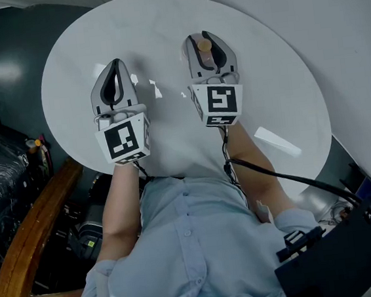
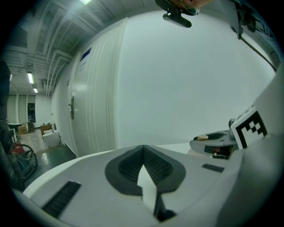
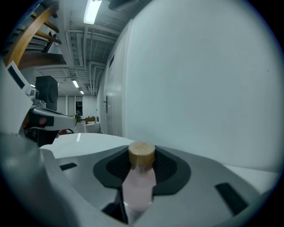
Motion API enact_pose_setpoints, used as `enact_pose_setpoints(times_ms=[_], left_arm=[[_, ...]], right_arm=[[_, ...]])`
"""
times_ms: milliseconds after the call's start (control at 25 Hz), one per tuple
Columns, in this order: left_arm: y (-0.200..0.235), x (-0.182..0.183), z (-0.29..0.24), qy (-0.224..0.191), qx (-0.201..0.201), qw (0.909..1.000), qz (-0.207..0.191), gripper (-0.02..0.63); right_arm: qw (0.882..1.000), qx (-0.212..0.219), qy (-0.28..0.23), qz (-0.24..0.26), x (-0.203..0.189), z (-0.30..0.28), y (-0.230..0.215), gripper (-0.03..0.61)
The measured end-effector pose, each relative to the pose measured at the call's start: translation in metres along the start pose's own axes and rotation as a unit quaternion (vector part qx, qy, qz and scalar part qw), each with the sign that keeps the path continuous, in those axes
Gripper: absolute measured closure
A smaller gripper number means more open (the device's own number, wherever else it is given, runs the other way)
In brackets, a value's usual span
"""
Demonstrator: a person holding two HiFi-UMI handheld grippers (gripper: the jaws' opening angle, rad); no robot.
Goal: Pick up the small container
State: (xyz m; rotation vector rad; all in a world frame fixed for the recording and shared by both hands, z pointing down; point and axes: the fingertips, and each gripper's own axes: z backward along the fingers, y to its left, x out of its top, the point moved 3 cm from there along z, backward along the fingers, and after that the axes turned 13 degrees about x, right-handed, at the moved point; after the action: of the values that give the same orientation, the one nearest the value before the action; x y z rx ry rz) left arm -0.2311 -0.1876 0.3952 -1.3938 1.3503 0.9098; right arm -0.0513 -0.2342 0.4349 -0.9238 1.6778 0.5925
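Seen from above, two forearms reach forward over a round white table (image 1: 159,22). On the left, the left gripper (image 1: 115,66) is held level-ish, tilted slightly downward, its jaw tips pressed together with nothing between them. To the right, the right gripper (image 1: 205,38), tilted likewise, pinches the small container (image 3: 141,173), a pale pink bottle with a wooden cap, upright between its pads.

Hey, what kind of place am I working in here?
Probably an indoor lab or office workspace: there's a round white table, a white panelled door with a metal handle, and a fluorescent tube light beside exposed ceiling pipes.
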Motion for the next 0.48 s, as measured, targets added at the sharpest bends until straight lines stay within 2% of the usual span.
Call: enact_pose_setpoints(times_ms=[480], left_arm=[[0.0002,0.0027,0.0021,-0.002,0.002,1.0000,0.001,0.615]], right_arm=[[1.000,0.001,-0.001,-0.001,0.0009,0.0008,-0.0010,0.463]])
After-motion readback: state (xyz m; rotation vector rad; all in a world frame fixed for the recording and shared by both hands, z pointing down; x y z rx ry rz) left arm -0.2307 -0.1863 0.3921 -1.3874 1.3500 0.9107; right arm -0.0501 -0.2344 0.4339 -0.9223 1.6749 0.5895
